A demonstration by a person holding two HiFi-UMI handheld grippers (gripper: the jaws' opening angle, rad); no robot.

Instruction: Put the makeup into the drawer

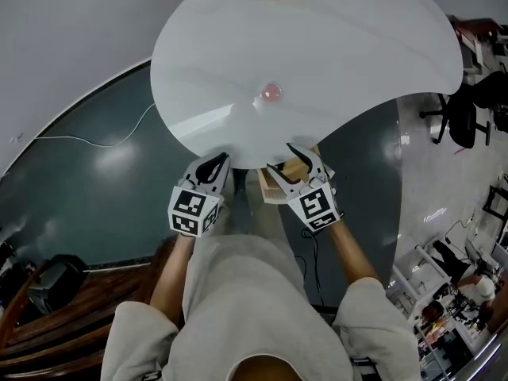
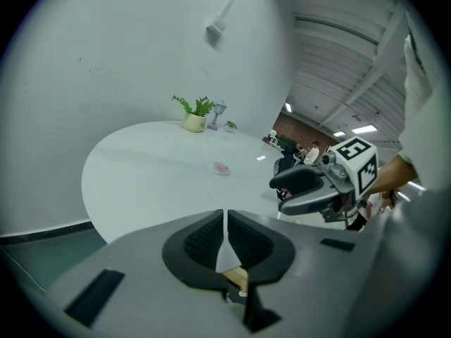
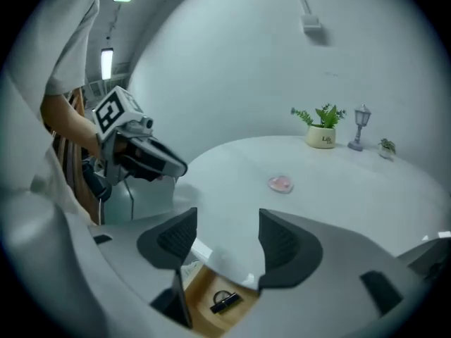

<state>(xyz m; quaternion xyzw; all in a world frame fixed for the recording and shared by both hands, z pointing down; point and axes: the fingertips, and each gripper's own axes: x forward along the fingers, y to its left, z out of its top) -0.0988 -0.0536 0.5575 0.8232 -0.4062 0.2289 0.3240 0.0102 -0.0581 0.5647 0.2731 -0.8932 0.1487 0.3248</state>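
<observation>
My right gripper (image 3: 225,234) gapes empty above the open drawer (image 3: 201,296), free to fetch the pink compact (image 3: 280,183). My left gripper (image 2: 225,224) sits closed on nothing, idle

The table (image 1: 357,46) is white, the makeup (image 1: 271,94) pink, the drawer (image 3: 204,287) tan, the floor (image 1: 103,205) dark green.
</observation>
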